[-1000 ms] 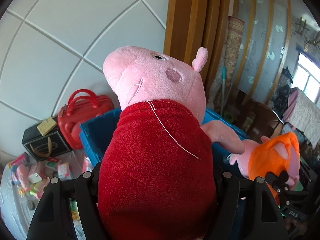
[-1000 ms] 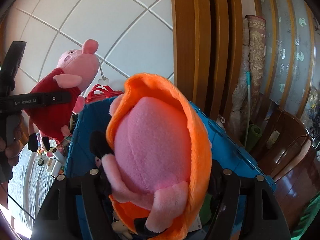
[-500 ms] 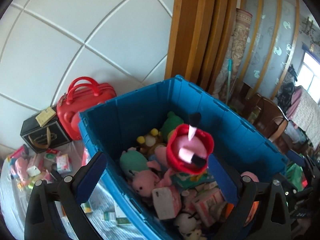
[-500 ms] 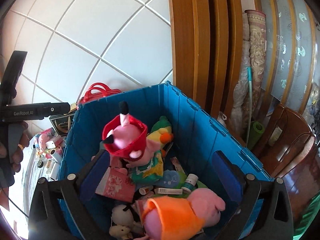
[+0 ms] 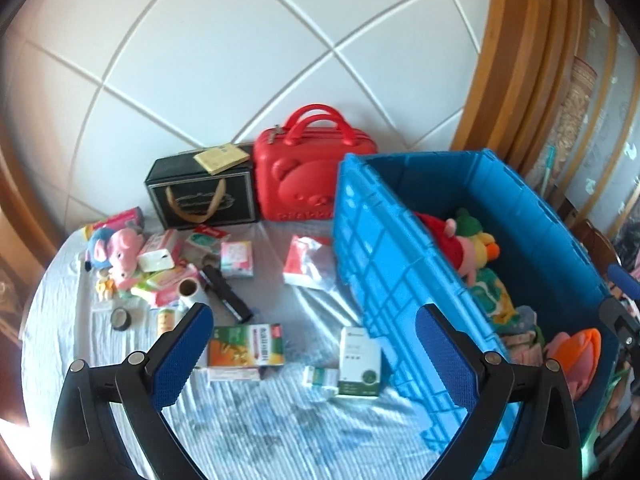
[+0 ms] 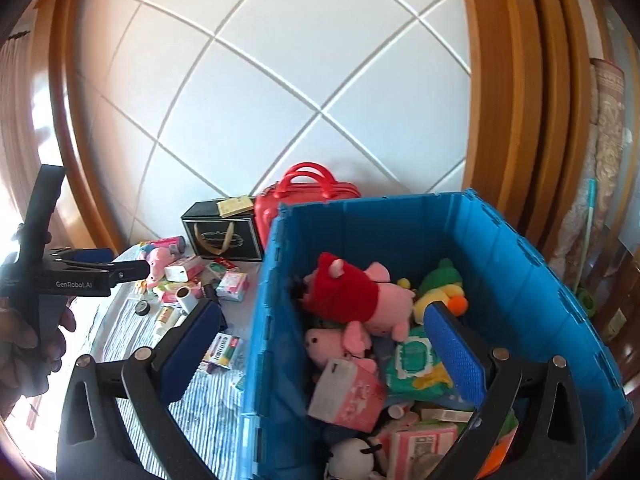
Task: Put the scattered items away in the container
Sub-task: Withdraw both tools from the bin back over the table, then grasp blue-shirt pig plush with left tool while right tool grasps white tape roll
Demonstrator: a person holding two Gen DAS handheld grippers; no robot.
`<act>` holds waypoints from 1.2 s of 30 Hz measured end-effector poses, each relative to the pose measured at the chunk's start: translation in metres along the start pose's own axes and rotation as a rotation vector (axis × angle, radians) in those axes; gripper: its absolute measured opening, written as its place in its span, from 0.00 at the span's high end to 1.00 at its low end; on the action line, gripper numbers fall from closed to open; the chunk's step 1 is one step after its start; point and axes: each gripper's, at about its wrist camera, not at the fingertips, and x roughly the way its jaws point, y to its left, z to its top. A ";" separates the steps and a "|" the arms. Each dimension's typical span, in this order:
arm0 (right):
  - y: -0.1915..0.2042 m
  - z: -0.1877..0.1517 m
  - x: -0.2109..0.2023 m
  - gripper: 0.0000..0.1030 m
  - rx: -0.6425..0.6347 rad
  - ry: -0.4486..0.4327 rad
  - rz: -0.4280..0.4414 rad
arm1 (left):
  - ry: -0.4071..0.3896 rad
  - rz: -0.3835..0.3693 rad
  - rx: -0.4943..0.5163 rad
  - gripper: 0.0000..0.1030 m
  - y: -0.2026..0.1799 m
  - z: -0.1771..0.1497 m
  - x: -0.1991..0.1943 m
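Observation:
My left gripper (image 5: 316,340) is open and holds nothing. It hangs over the striped cloth, just left of the blue crate (image 5: 400,264). Scattered below it are an orange-green box (image 5: 244,344), a white-green box (image 5: 358,360), a black bar (image 5: 228,292) and a pink plush (image 5: 120,256). My right gripper (image 6: 320,332) is open too and straddles the left wall of the crate (image 6: 520,280). Inside the crate lie the red-dress pig plush (image 6: 352,296), a green-yellow plush (image 6: 440,292), a pink box (image 6: 348,392) and the orange-dress plush (image 5: 576,348).
A red case (image 5: 312,176) and a black gift box (image 5: 204,196) stand against the white wall behind the cloth. A red-white pouch (image 5: 308,260) lies beside the crate. A hand (image 6: 24,340) holds the left gripper (image 6: 120,266) at the left. Wooden frames rise on the right.
Both grippers opened and let the red-dress pig and the orange-dress plush fall into the crate. Both views then swung left; the left one tipped down over the cloth.

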 end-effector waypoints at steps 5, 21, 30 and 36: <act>0.067 0.002 0.027 0.00 -0.043 0.020 0.036 | 0.005 0.052 -0.068 0.01 0.084 -0.022 -0.009; 0.239 -0.024 0.150 0.00 -0.034 0.164 0.008 | 0.051 0.139 -0.122 0.01 0.323 -0.059 0.052; 0.271 -0.055 0.245 0.00 -0.129 0.224 0.003 | 0.100 0.158 -0.198 0.01 0.394 -0.031 0.164; 0.259 -0.071 0.314 0.00 -0.150 0.244 0.036 | 0.145 0.178 -0.238 0.01 0.415 -0.016 0.247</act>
